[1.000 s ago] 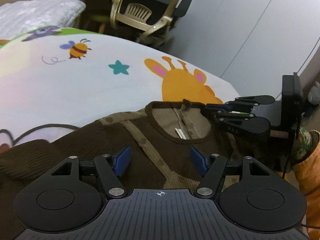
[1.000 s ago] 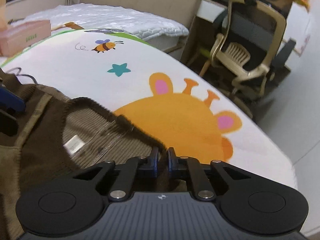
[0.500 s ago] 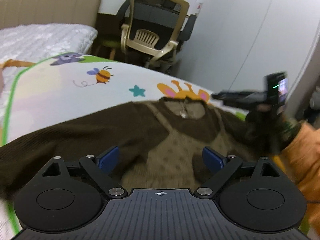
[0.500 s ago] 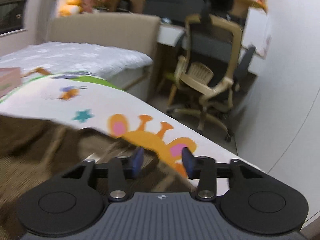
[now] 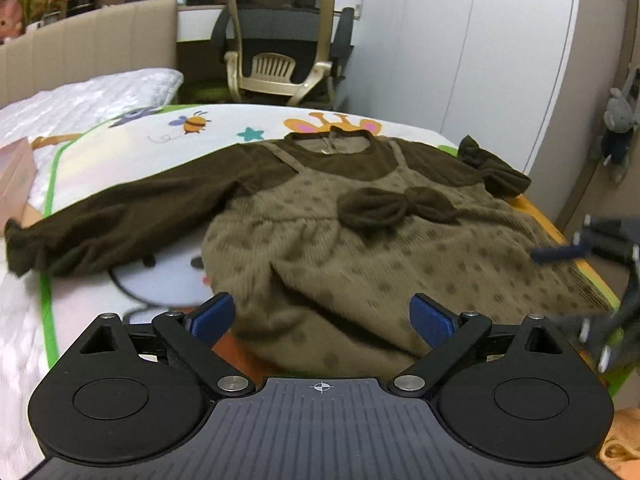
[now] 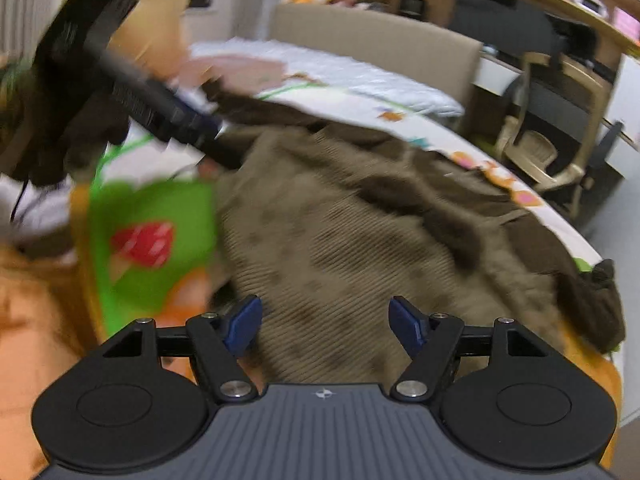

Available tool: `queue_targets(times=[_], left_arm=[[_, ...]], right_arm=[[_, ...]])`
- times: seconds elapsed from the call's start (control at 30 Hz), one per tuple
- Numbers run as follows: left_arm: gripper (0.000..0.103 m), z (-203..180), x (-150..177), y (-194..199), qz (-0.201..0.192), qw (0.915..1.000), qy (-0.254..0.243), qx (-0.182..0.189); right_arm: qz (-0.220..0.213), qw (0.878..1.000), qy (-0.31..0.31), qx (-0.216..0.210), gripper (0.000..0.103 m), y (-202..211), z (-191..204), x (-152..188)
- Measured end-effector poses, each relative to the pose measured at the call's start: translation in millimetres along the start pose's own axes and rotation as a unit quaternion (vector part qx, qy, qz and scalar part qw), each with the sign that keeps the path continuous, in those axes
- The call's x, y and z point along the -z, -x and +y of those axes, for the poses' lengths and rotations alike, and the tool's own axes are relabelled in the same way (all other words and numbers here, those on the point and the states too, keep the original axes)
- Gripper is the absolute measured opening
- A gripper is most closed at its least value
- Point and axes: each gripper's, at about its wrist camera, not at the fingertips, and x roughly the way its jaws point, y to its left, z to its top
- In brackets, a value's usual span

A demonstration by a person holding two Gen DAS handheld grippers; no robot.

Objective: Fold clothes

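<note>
A small brown dress with dark brown sleeves, a polka-dot tan skirt and a dark bow lies flat, front up, on a cartoon-print bed sheet. Its left sleeve stretches out to the left. My left gripper is open and empty above the hem. My right gripper is open and empty above the skirt; this view is blurred. The right gripper also shows at the right edge of the left wrist view.
A pink box sits at the sheet's left edge. A beige office chair stands beyond the bed. A padded headboard and white quilt lie at the back left. The bed's right edge drops to the floor.
The right gripper let go of the neckline and opened. Both grippers pulled back from the collar towards the hem, and the dress now lies spread out flat.
</note>
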Motion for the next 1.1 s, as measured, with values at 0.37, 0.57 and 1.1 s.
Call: queue_targets(times=[0.37,0.57,1.1], left_arm=[[0.100,-77,35,46,-0.077,0.9907,-0.103,-0.046],[0.101,-117,46,-9,-0.126,0.9496,-0.219,-0.186],[0.102,-39,43,73,-0.179,0.8923,-0.197,-0.365]], right_arm=[[-0.159,0.983,-0.079,0.055,0.007,73,-35,-58],[-0.163,0.981,-0.090,0.062,0.007,84,-34,-50],[-0.132,0.983,-0.115,0.055,0.016,89,-36,1]])
